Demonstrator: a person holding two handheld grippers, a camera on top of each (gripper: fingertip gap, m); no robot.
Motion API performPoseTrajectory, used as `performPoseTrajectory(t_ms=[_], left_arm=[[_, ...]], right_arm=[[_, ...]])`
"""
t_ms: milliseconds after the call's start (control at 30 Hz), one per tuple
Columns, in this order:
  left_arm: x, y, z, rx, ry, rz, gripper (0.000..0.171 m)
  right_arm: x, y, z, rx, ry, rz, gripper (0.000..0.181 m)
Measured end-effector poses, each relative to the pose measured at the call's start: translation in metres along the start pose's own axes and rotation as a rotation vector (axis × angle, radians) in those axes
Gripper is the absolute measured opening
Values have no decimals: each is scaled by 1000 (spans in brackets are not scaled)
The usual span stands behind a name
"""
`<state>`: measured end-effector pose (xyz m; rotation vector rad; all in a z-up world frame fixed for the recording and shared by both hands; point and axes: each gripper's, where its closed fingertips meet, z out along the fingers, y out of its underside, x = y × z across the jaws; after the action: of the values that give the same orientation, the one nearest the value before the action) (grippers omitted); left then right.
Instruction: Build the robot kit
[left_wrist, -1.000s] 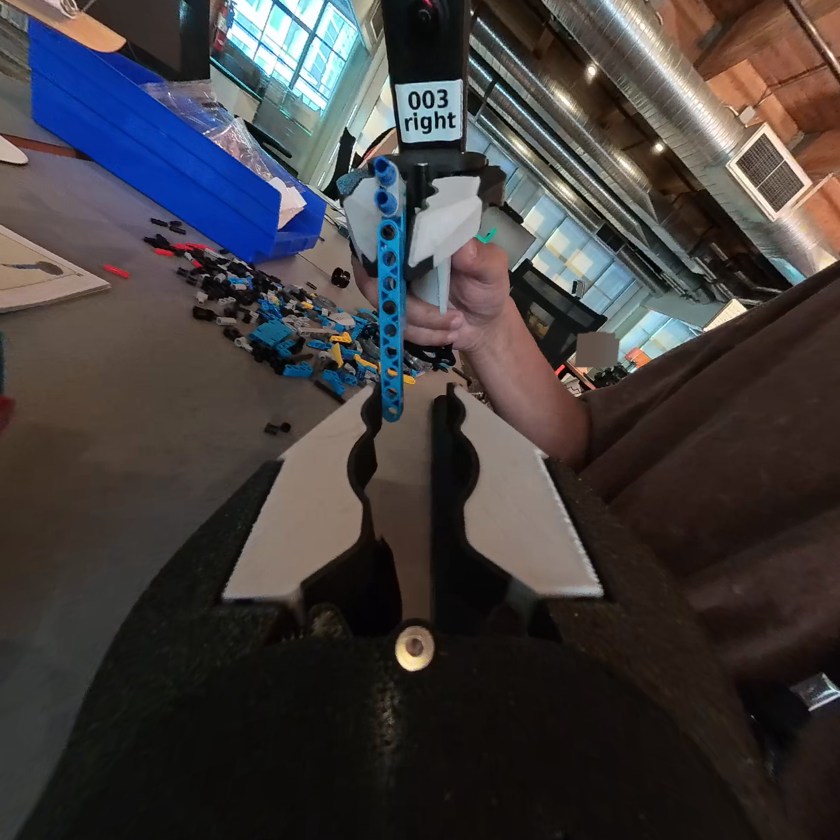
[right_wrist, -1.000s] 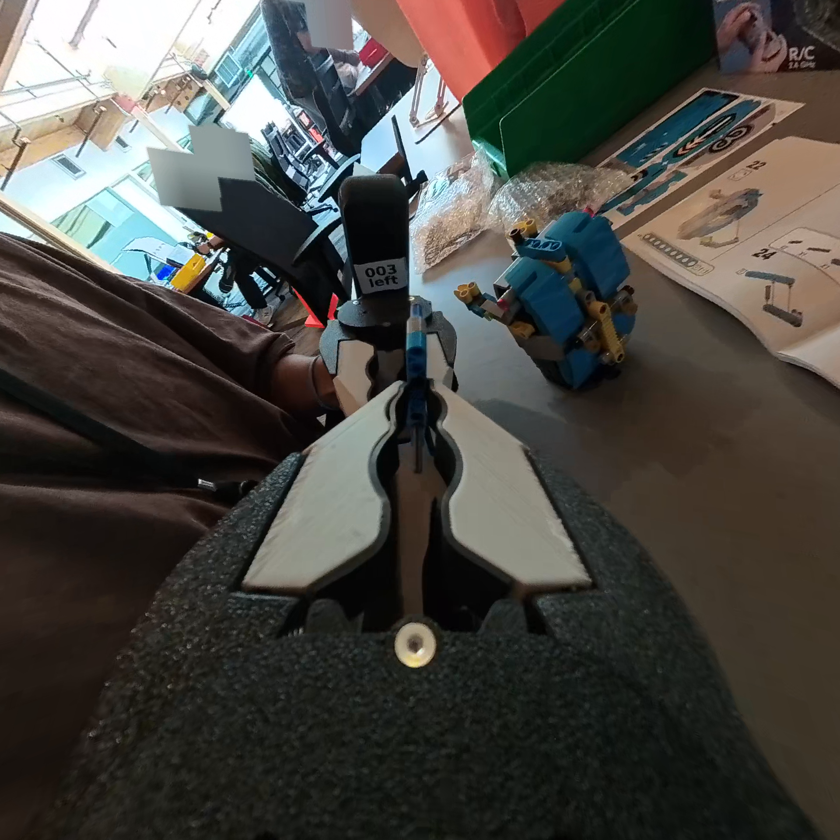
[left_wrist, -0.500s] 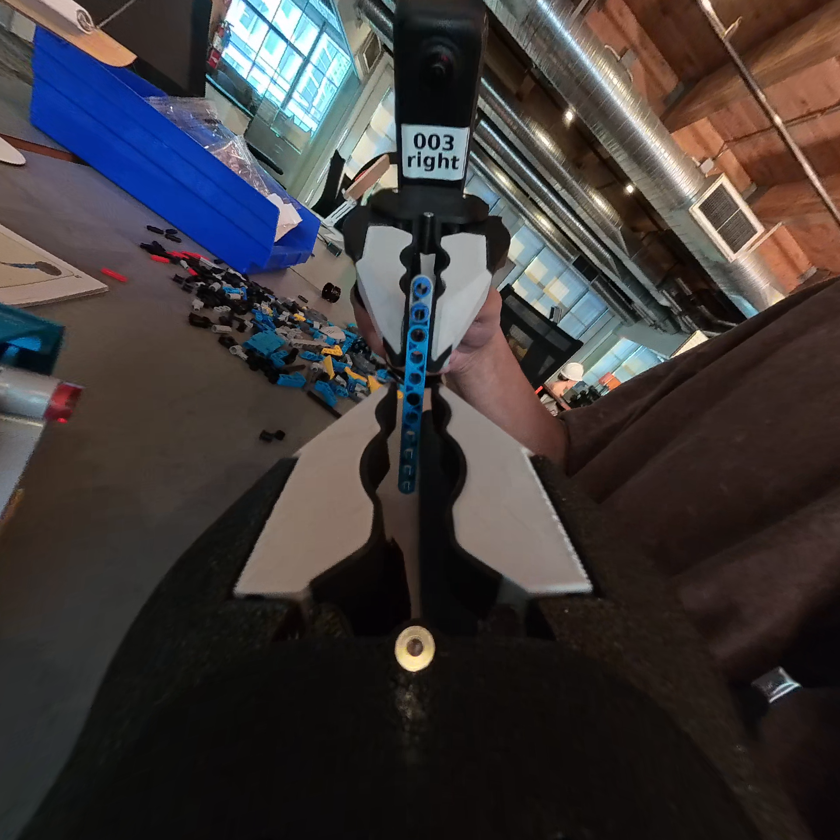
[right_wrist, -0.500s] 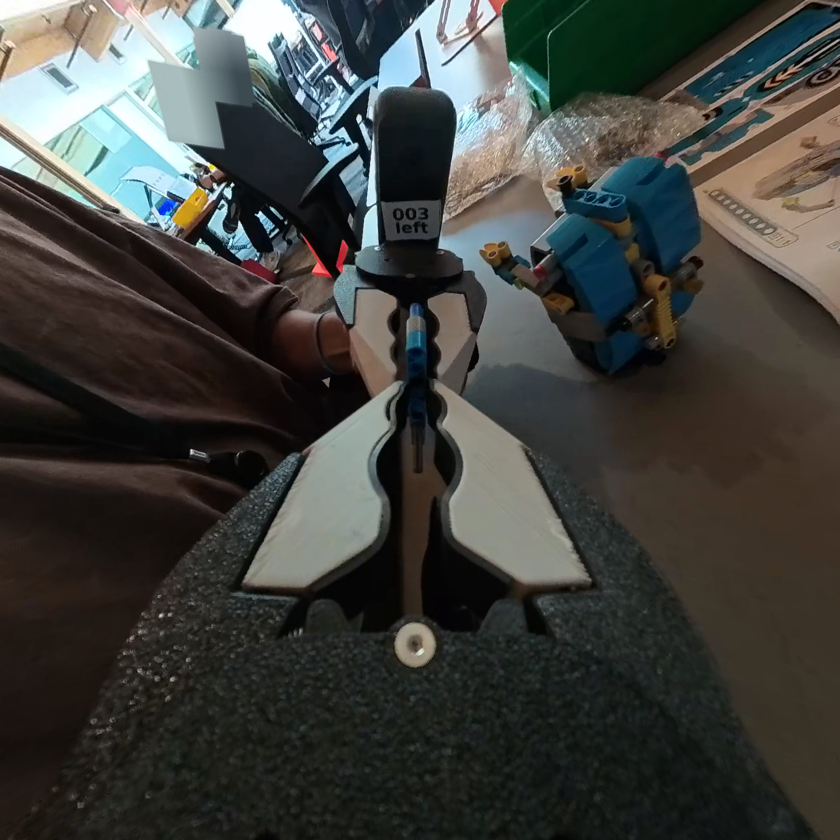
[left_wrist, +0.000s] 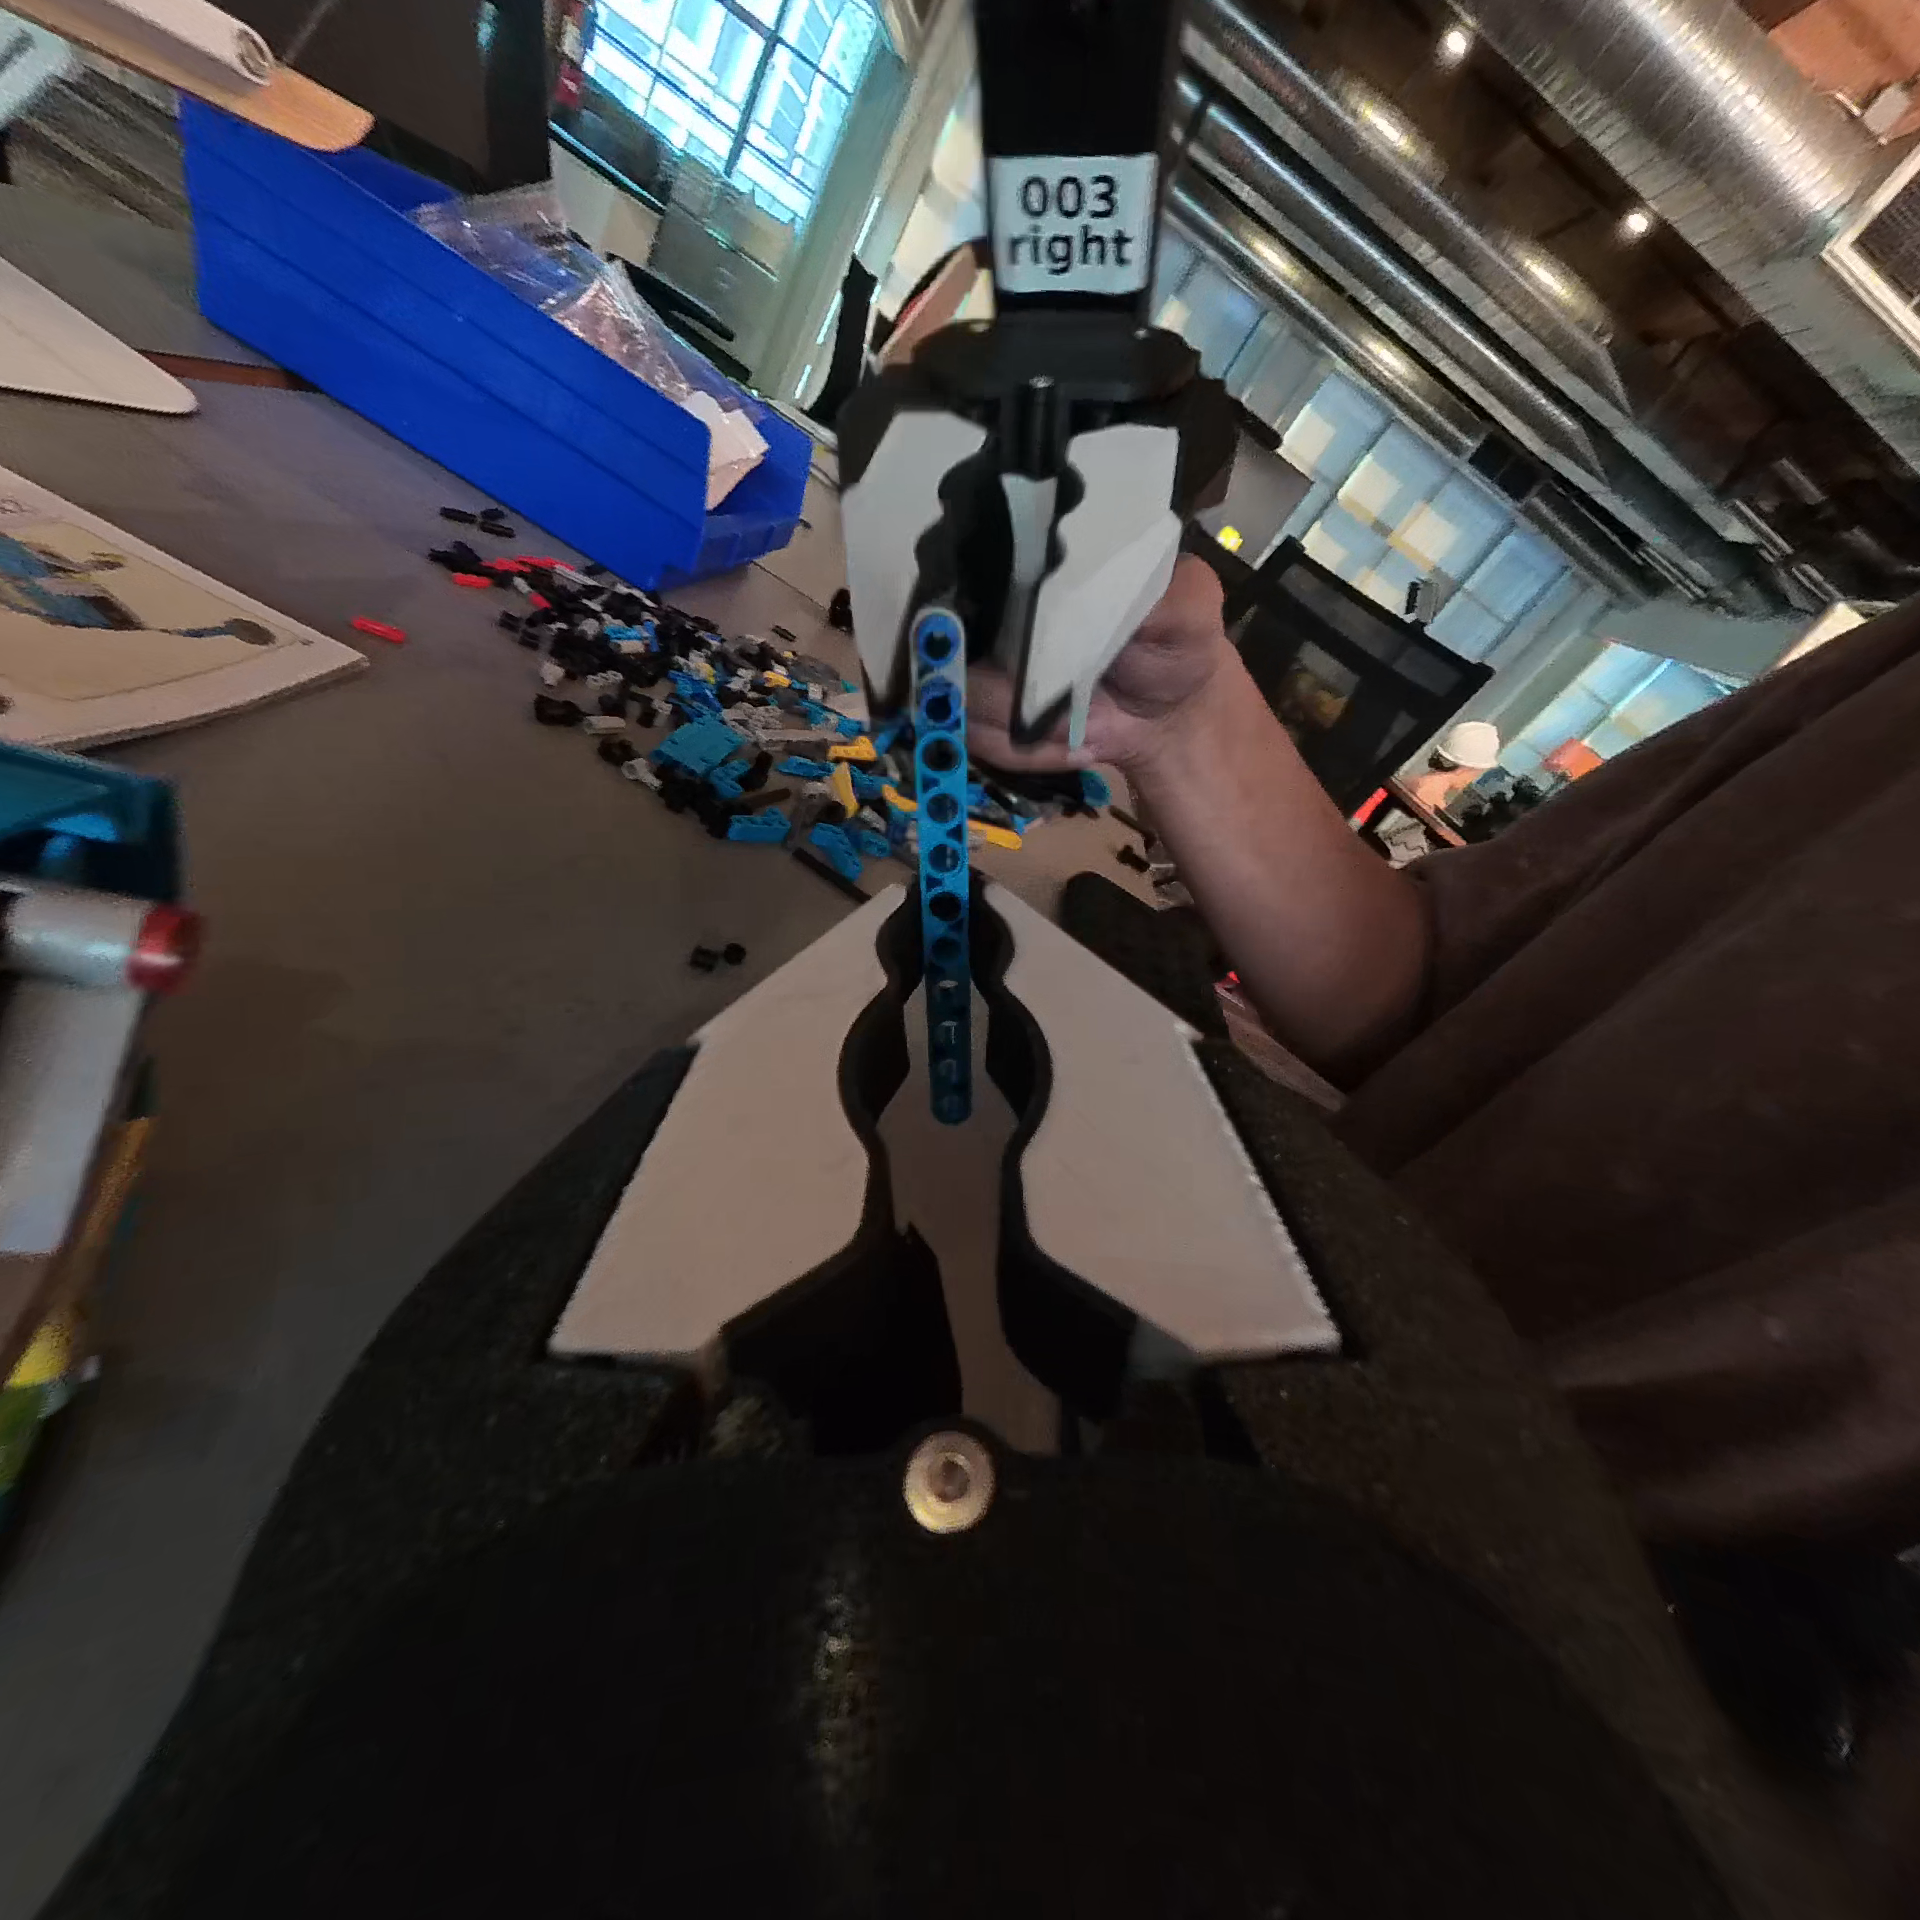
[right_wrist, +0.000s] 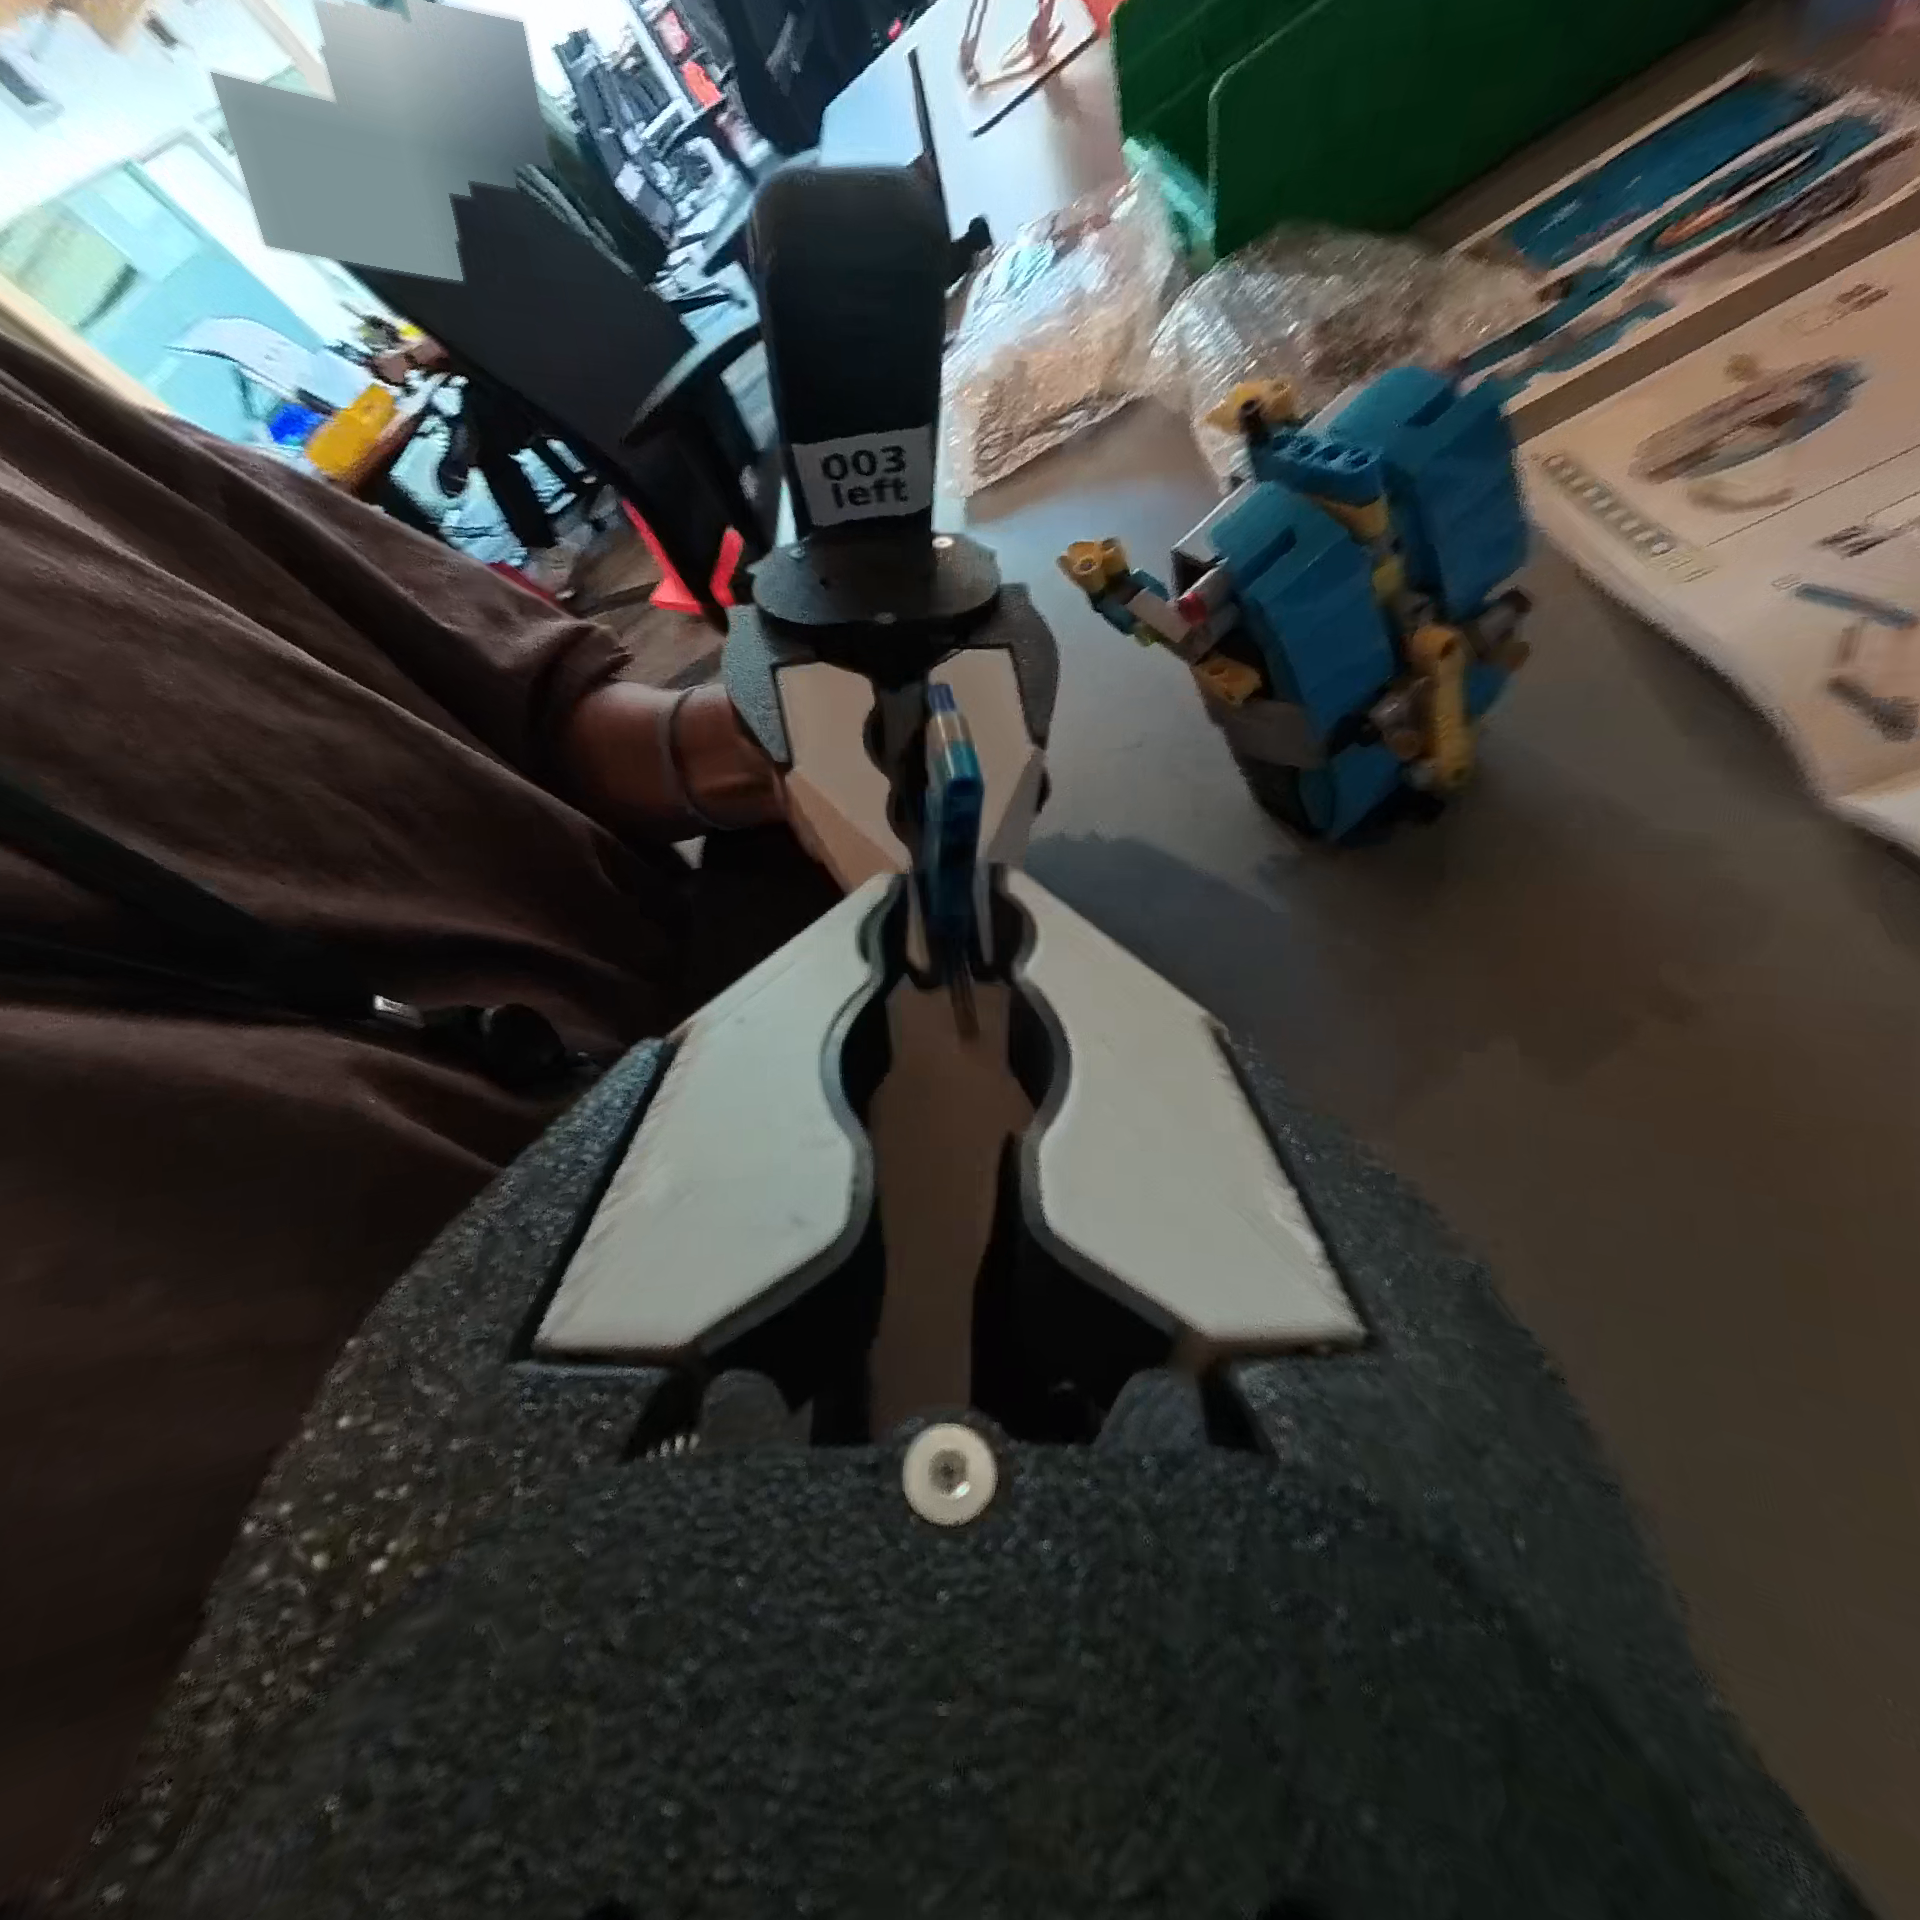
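A long blue beam with holes (left_wrist: 940, 810) runs between the two grippers above the grey table (left_wrist: 416, 935). My left gripper (left_wrist: 943, 899) is shut on its near half, and the beam reaches deep between the fingers. My right gripper (left_wrist: 971, 722) faces it, held by a hand, with its jaws slightly apart around the beam's far end. In the right wrist view the beam (right_wrist: 954, 800) shows edge-on between my right gripper's tips (right_wrist: 948, 883) and runs into the left gripper (right_wrist: 935, 831).
A pile of small blue, black and yellow pieces (left_wrist: 748, 748) lies before a blue bin (left_wrist: 436, 343). A blue wheel-shaped assembly (right_wrist: 1351, 644) stands by an open booklet (right_wrist: 1714, 520), plastic bags (right_wrist: 1049, 353) and a green bin (right_wrist: 1403, 114). A brown-clothed person sits close.
The beam slid in between my left fingers, which narrowed onto it. My right jaws have widened a little and less of the beam now sits inside them.
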<state>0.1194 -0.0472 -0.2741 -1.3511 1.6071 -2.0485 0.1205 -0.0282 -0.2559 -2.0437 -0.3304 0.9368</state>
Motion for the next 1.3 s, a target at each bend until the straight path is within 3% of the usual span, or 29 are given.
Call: performPoseTrajectory(t_ms=[100, 167, 300, 400, 500, 633, 933, 1100, 1300], left_arm=[[-5, -8, -6, 42, -37, 22, 6], [-6, -12, -8, 56, -59, 54, 7], [-6, -6, -2, 28, -75, 72, 7], [-6, -1, 1, 3, -90, 99, 6], [-9, 0, 0, -3, -110, 111, 6], [-11, -1, -1, 2, -116, 99, 6], [-20, 4, 0, -30, -186, 124, 6], [-35, -1, -6, -2, -290, 137, 6], [-33, -8, -10, 41, -282, 126, 7]], right_arm=[[42, 5, -47, 6, 300, -61, 24], [66, 44, -65, -160, 452, -84, 19], [83, 120, -54, -423, 519, 35, 30], [94, 135, -47, -446, 581, 26, 28], [96, 122, -42, -356, 593, 26, 21], [100, 129, -41, -392, 625, 38, 17], [103, 120, -36, -293, 664, 20, 6], [40, 45, -9, 173, 361, -43, 6], [34, 24, 5, 338, 425, -74, 6]])
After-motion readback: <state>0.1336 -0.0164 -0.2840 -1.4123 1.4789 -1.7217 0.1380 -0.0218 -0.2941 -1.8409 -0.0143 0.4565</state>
